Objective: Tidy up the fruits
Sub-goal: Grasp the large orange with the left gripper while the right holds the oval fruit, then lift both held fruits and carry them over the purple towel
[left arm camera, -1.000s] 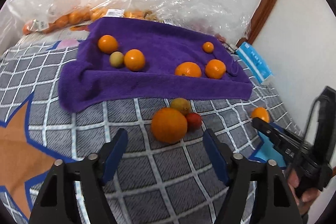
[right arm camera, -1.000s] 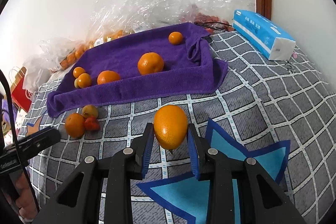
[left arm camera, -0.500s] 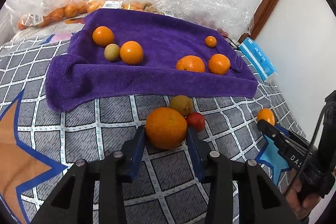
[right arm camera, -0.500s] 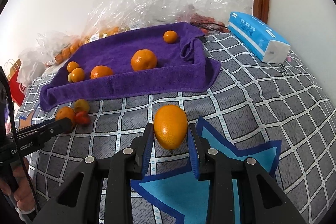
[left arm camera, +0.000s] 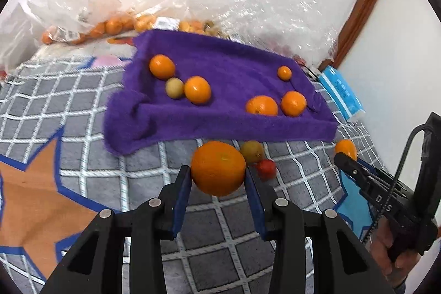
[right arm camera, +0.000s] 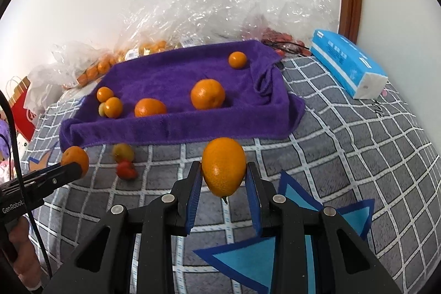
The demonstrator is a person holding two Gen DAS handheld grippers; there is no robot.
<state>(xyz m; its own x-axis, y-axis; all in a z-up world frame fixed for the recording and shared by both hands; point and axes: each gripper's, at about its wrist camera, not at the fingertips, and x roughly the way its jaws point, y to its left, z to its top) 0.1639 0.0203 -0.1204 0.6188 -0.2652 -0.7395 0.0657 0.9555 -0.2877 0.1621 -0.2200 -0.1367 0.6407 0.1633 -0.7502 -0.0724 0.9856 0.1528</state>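
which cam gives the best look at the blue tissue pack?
Right wrist view: the blue tissue pack lies whole and unobstructed on the checked blanket, right of the purple towel. Left wrist view shows only a small, distorted sliver of it near the frame's edge.

**Both grippers clamped, angled down**

My left black two-finger gripper with blue pads (left arm camera: 218,178) tilts downward over the grey checked bedcover (left arm camera: 91,90); its jaws have just been closing, and the pads now press both sides of a round orange fruit (left arm camera: 218,168). My right black gripper with blue pads (right arm camera: 223,178) tilts down likewise, clamped on an oval orange fruit (right arm camera: 223,166). From the left camera, my right hand (left arm camera: 394,252) wraps the handle, low and to the right of that bedcover.
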